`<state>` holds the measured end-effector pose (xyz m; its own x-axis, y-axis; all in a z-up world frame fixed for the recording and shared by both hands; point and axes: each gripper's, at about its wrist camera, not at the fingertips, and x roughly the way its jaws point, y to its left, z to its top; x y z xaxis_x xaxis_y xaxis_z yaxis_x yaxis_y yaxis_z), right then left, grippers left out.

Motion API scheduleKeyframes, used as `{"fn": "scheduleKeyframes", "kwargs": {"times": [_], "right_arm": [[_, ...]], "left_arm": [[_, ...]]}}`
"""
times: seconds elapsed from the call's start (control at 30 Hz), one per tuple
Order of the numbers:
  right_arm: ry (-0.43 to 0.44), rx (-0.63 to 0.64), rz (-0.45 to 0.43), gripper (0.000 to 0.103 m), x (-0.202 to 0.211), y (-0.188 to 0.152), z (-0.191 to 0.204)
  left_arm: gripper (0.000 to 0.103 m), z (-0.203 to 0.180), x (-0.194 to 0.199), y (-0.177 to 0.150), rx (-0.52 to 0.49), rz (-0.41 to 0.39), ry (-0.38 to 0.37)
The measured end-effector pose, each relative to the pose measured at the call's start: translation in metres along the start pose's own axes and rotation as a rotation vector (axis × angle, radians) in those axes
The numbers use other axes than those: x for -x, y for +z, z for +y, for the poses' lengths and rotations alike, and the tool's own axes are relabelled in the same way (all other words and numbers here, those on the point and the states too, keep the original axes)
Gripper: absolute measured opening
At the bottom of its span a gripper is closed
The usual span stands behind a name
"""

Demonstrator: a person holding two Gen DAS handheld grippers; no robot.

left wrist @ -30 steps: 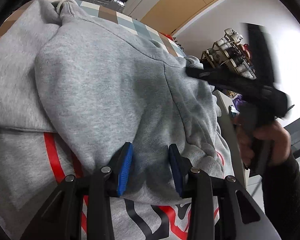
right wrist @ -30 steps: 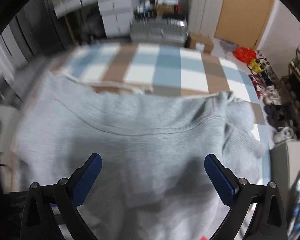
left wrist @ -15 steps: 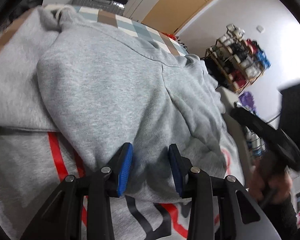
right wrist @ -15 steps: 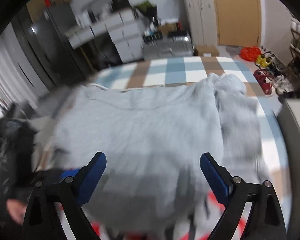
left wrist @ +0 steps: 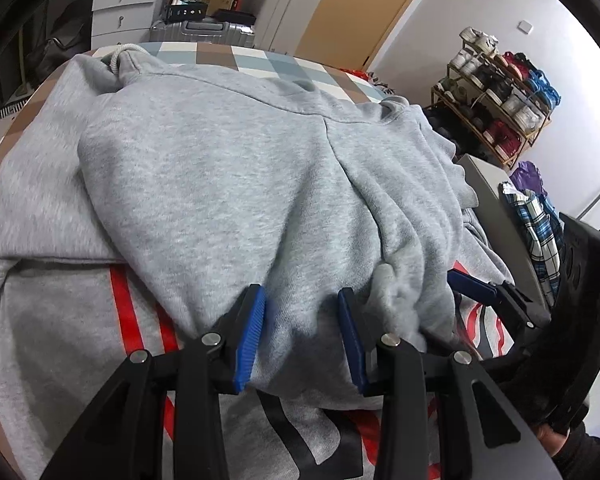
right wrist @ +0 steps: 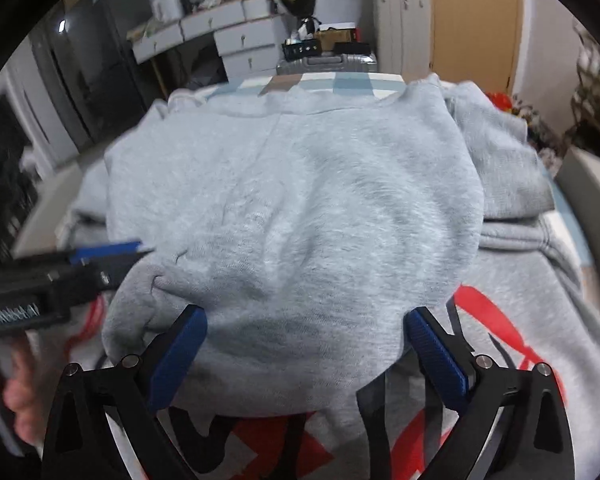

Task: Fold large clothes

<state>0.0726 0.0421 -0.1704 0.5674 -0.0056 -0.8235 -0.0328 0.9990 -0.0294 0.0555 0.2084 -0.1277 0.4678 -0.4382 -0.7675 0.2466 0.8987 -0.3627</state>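
Left wrist view: the left gripper (left wrist: 300, 336) has its blue-padded jaws closed on a bunched handful of the near edge of the grey fleece hooded sweatshirt (left wrist: 228, 176), whose upper part lies folded down over its own front, where a red and black print (left wrist: 140, 320) shows. The garment is spread on a blue, brown and white checked table top (left wrist: 260, 60).

In the right wrist view the right gripper (right wrist: 304, 352) stands with its jaws wide apart and released, the folded edge lying between them but untouched by either pad.

The chief risk is an uneven fold. The left jaws hold a thick wad rather than a clean edge, so any pull could drag the layers askew or drop the lower one. If the right jaws close where they are, they may catch only the top layer, or the printed layer beneath with it. The loose sleeve (right wrist: 500, 160) bunched at the right could slide out and spoil the shape.
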Motion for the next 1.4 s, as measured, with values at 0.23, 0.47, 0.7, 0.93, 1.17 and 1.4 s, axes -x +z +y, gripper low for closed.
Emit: {"fn": "scheduleKeyframes", "kwargs": {"times": [0.23,0.47,0.7,0.93,1.17,1.4], "right_arm": [[0.049,0.008,0.033,0.102,-0.001,-0.003,-0.014],[0.09,0.012,0.017,0.102,0.009,0.0,-0.02],[0.185,-0.065,-0.163,0.102,0.035,0.002,-0.023],[0.104,0.064,-0.039,0.103,0.005,-0.01,0.0],[0.16,-0.133,-0.052,0.103,0.035,-0.008,-0.044],[-0.062,-0.195,0.018,0.103,0.028,-0.023,-0.1]], "left_arm": [[0.031,-0.007,0.018,0.034,-0.059,0.014,-0.018],[0.048,0.036,-0.011,0.052,0.075,-0.002,-0.01],[0.048,0.031,-0.014,0.039,0.005,-0.047,0.01],[0.048,0.027,0.006,0.032,0.056,-0.061,-0.021],[0.049,0.031,0.014,0.017,0.074,-0.022,-0.025],[0.049,0.059,-0.002,0.013,0.197,0.062,-0.044]]}}
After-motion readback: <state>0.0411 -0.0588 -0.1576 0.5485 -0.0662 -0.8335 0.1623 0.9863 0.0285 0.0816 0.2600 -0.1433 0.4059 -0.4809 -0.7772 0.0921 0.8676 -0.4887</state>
